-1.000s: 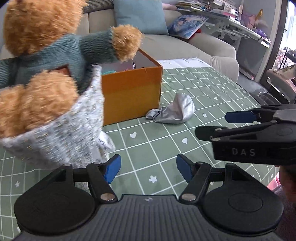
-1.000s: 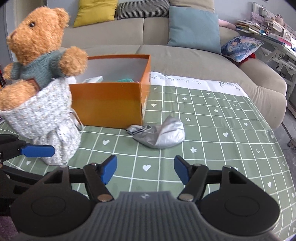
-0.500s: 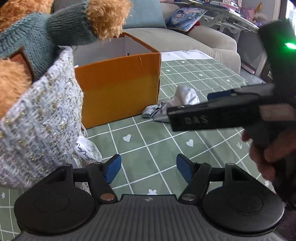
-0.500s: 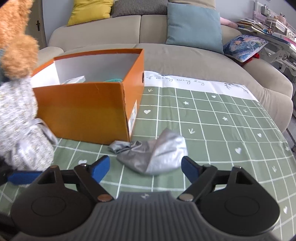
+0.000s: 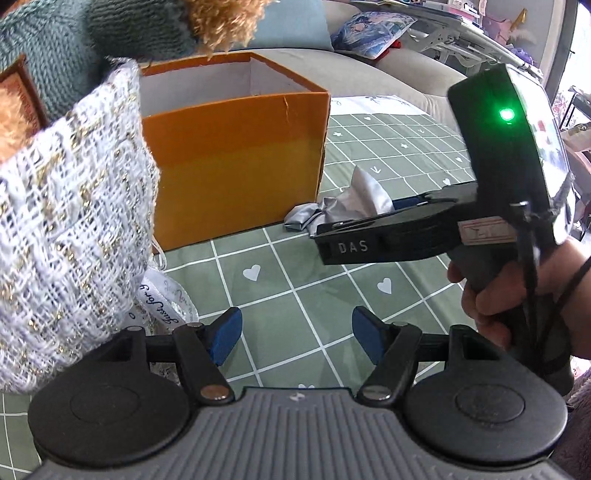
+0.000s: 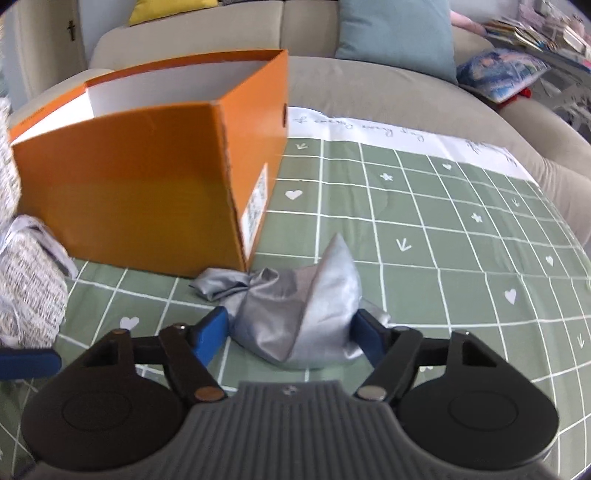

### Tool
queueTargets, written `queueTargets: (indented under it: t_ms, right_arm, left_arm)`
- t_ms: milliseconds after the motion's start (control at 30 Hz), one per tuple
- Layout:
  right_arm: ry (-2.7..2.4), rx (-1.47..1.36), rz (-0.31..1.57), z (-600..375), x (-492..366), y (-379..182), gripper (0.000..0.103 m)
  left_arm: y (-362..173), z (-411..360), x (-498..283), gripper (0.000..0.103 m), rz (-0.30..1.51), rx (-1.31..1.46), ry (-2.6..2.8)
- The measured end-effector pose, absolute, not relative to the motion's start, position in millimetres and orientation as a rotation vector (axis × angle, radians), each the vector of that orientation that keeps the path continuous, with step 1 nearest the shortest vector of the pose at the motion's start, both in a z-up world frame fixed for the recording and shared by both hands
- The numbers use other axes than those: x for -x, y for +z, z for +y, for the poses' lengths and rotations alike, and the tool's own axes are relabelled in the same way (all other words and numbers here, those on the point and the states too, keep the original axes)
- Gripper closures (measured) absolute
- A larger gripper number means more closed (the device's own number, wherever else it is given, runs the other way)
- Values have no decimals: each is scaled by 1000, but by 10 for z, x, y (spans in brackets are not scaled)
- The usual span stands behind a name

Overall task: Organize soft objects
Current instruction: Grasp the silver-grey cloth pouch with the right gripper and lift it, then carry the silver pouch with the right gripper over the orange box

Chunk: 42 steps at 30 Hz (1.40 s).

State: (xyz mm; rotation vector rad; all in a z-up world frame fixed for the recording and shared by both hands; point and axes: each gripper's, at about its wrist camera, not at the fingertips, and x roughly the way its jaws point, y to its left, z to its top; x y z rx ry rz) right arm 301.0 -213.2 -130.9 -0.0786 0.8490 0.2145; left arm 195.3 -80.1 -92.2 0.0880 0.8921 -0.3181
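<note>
Right gripper (image 6: 290,328) jaws just been closing around silver pouch (image 6: 303,314) beside orange box (image 6: 155,173), not squeezing yet, left gripper (image 5: 295,334) open, empty; slippery fabric could easily squirt out.

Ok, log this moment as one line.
right claw: closing around silver pouch, grip unconfirmed | left claw: open, empty | orange box: open | teddy: out

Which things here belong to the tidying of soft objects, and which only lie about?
Belong to the job:
silver pouch, between the right claw's tips
teddy bear in its woven bag
orange box
left claw, open, nothing in it

Lying about:
sofa
blue cushion
green tablecloth
</note>
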Motion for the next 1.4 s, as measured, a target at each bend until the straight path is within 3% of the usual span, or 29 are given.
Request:
queueTargets:
  t_ms: [33,100,133,200,267,733,1267,1400]
  right_arm:
    - [216,79,844,-2130,-2999,-1302,42]
    - [209,85,836,-2130,-2974,-1288,68]
    - [208,87,836,-2131,-2969,-1280,74]
    - [216,97,838,-2120,-2958,-1273,96]
    - [226,107,834,-2094,-2924,-1253,101]
    - [208,37,742,-2254,-2441,-711,103]
    - [320,57,524,-2054,-2105,348,103]
    - [358,82,505,-2013,-2196,575,103]
  left_arm:
    - [-924,-792,-1951,23,893,-87,-317]
    - [-921,-771,-1940,23,896,-85,-316]
    - [-923,-769,-1947,23,899,-83,-315]
    - [-914,-762,-1929,23,899,-79,-317]
    - [-910,-760,-1907,23,902,-82,-322]
    - [-692,-654,-1683,24,880,-97,-292]
    - [-293,-563,-1588,27,903,-64,-264]
    - [-67,-613,-1582,37,879,-63,-295]
